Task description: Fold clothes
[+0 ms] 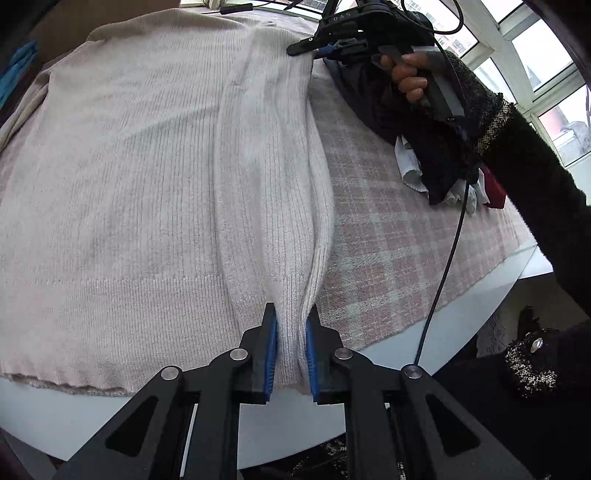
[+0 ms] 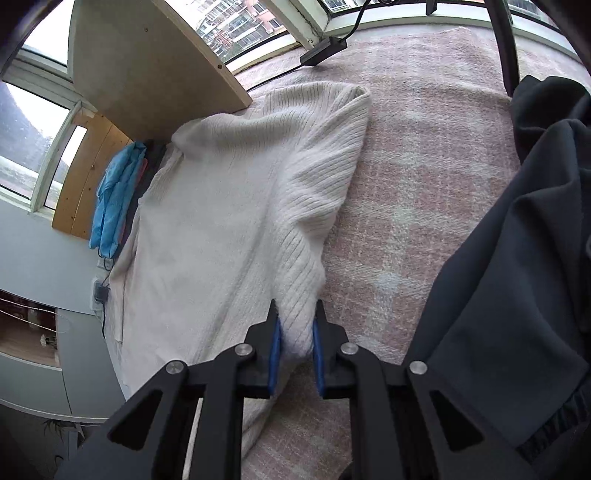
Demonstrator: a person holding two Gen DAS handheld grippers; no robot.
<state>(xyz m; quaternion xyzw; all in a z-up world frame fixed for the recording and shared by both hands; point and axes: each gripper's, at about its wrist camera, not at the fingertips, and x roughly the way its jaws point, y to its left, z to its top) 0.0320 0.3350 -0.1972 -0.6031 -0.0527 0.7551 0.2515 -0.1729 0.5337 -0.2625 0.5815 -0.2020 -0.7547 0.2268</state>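
cream ribbed sweater lies flat on a pink plaid cloth; left gripper pinches its hem corner, right gripper its shoulder, likely to fold that side inward.

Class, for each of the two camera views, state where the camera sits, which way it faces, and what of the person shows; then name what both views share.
Left wrist: sits on the left gripper, facing along the sweater from its hem; jaws clamp a fabric fold. The person's right hand, sleeve and right gripper show beyond.
Right wrist: sits on the right gripper, facing across the sweater toward the windows; no body visible.
Shared: the sweater, the pink plaid cloth, dark clothes.
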